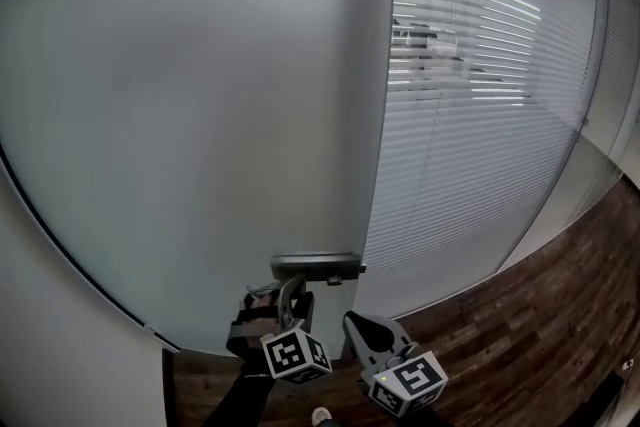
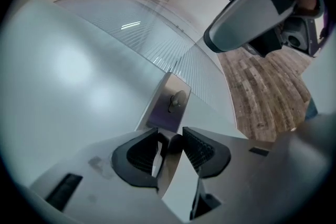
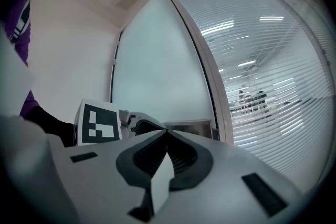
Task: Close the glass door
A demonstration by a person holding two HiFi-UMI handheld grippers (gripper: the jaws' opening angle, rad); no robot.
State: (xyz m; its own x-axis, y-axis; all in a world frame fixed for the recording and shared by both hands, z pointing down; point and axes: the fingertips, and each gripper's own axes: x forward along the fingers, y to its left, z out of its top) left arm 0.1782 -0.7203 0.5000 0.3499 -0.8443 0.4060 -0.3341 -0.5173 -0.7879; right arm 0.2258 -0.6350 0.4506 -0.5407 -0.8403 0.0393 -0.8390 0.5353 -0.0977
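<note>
The frosted glass door [image 1: 200,115] fills the left of the head view. Its metal handle plate [image 1: 316,266] sits at the door's right edge. My left gripper [image 1: 297,287] reaches up to that plate. In the left gripper view the left gripper [image 2: 171,139] is shut on the dark door handle [image 2: 175,143], just below the lock plate [image 2: 169,107] with its small turn knob [image 2: 177,99]. My right gripper [image 1: 352,322] hovers to the right of the left one, shut with nothing between its jaws. In its own view the right gripper [image 3: 167,132] points toward the door edge and handle plate [image 3: 189,127].
A fixed glass wall with white blinds [image 1: 480,115] stands right of the door. Dark wooden floor [image 1: 560,315] runs along its foot. A white wall [image 1: 50,335] borders the door on the left. The right gripper's body [image 2: 257,13] shows high in the left gripper view.
</note>
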